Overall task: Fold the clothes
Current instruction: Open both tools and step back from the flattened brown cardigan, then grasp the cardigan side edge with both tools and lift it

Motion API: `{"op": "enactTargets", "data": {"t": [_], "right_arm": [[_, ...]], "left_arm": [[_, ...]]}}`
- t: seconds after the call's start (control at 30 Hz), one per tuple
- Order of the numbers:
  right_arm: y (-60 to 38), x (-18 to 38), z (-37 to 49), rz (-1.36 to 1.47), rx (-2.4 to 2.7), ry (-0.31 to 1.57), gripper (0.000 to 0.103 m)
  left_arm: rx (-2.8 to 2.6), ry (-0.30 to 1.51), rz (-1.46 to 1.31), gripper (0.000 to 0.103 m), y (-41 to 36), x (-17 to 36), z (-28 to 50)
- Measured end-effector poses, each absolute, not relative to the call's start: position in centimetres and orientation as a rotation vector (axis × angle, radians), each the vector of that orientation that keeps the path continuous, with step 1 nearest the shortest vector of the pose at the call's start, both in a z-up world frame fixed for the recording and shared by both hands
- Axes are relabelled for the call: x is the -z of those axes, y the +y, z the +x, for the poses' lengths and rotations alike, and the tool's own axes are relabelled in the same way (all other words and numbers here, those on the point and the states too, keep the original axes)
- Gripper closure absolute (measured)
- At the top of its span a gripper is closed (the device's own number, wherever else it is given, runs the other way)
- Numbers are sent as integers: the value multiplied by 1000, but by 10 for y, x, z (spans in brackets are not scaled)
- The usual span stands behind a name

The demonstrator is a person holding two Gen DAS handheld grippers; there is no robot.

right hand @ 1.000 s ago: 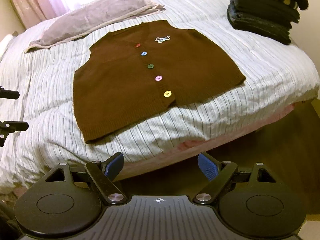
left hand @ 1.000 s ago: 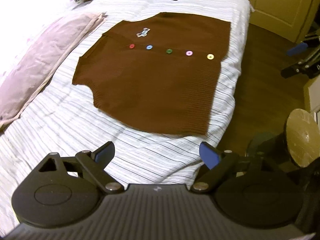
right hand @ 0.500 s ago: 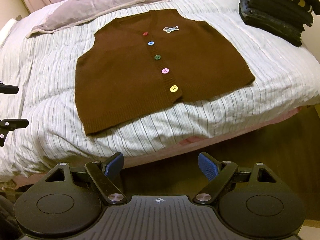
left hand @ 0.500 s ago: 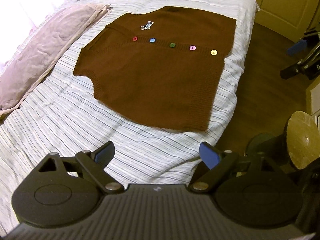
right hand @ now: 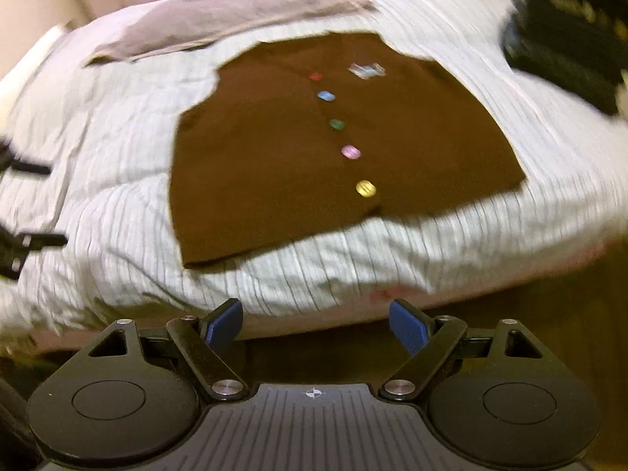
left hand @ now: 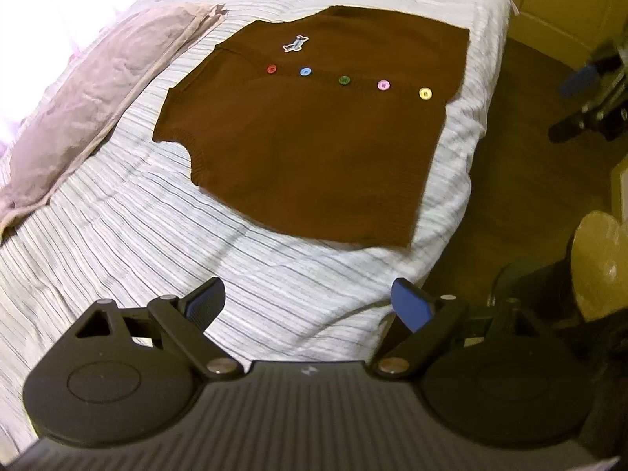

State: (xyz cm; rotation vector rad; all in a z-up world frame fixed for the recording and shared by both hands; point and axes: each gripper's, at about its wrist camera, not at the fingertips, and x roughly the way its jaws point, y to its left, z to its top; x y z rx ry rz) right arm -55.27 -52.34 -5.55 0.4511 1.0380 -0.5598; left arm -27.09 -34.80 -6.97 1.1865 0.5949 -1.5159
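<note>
Striped bed (left hand: 157,235) holds brown vest (left hand: 314,149), flat, 5 buttons.

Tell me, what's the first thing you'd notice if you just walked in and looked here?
A brown knit vest lies spread flat in the middle of the striped bed, with a row of five bright buttons, red through yellow, and a small dog patch near the neckline. A pinkish pillow lies beside it, and both open grippers hover short of the vest.

Vest (left hand: 314,145) flat on the bed (left hand: 137,235), ahead of both tools.
From the left tool (left hand: 308,306), a pillow (left hand: 94,106) lies left of the vest; from the right tool (right hand: 314,327), a clothes stack (right hand: 569,31) sits far right, behind it.
</note>
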Motion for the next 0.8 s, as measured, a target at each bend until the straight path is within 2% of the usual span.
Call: {"op": "enactTargets", "data": {"t": [0.23,0.4,0.43,0.47,0.6,0.73,0.8], "right_arm": [[-478,63,-486,214,406,1061,19],[-459,92,-438,171,401,1086,20],[-458,101,-428,169,408,1095,35],[-457,110,-419,167,416,1104,43],[-455,145,-389,182,436,1140,43],[-447,175,-362,133,411,1189,44],[-445,189,-352,84,403,1236,54]], "left_arm": [[1627,300,1403,14,-366,93,-236],[1761,-18,1567,18,-402,135,-199],[1791,-93,1598,19,-411,146,-193],[1821,-159,1623,22,-419,157,-187],[1931,-429,1712,31,-447,198,-164],[2038,-593,1747,42,-467,224,-148],[2091,-677,1761,51,-478,236,-139]]}}
